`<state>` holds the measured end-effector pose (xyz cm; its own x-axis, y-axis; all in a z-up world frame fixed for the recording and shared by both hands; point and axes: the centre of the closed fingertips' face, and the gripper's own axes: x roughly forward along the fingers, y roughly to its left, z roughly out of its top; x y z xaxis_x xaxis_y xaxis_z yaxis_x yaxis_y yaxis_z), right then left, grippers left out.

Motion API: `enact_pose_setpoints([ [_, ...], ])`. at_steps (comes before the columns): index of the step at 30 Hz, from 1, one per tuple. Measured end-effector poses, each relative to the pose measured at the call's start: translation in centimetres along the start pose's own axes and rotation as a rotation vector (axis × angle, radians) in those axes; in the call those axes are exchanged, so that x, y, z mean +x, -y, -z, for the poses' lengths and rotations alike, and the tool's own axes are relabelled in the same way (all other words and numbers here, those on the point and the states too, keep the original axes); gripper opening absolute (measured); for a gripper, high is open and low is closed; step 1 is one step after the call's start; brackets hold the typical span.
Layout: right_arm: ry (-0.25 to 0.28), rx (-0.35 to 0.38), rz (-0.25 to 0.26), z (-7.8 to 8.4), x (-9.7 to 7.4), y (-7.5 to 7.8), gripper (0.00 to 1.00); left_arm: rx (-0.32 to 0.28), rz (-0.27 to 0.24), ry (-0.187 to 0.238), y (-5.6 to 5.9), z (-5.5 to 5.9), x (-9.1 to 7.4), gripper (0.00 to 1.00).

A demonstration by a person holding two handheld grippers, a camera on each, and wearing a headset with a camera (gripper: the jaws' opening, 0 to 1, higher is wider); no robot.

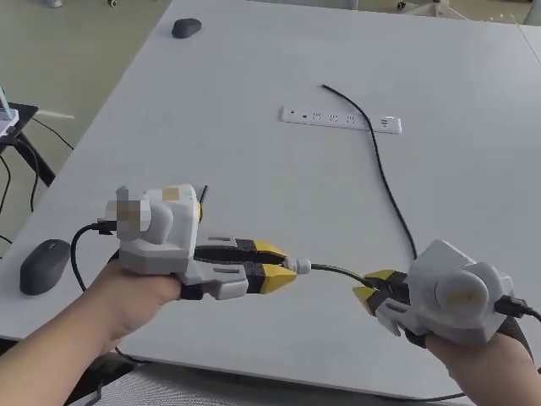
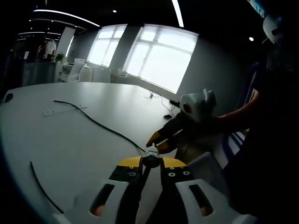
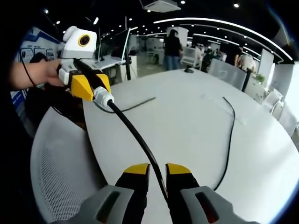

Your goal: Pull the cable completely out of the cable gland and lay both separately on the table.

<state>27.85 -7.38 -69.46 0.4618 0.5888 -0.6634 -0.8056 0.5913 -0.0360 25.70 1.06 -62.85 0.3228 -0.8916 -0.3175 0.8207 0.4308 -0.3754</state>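
At lower centre, the left gripper clamps its jaws on the white cable gland. The right gripper pinches the black cable between its jaws.

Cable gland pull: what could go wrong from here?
1. The left gripper pinches the cable gland only at its tips, so a hard pull may twist it or pop it out.
2. The thin cable could slide through the right gripper instead of leaving the gland.
3. Both are held near the front edge of the table, so a freed part might drop off it.
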Motion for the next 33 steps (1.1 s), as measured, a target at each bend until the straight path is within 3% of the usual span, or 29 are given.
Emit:
enact_pose_setpoints([
  [6,0.021,-0.086,-0.033,-1.9,-1.1,-1.5,0.14,0.009,0.001,-0.004,0.0,0.0,0.0,0.15],
  [11,0.052,-0.252,-0.054,-4.9,-1.2,-3.3,0.12,0.014,0.008,-0.01,0.4,0.2,0.1,0.15],
  [16,0.042,-0.39,-0.065,-5.8,-0.3,-4.9,0.11,0.015,0.008,-0.014,0.6,0.3,0.0,0.15],
  [25,0.05,-0.444,-0.064,-6.7,0.0,-5.8,0.03,0.021,0.009,-0.015,0.7,0.3,0.1,0.15],
  [33,0.05,-0.41,-0.053,-6.3,-0.1,-5.6,0.01,0.044,0.015,-0.024,0.9,0.4,0.4,0.14],
])
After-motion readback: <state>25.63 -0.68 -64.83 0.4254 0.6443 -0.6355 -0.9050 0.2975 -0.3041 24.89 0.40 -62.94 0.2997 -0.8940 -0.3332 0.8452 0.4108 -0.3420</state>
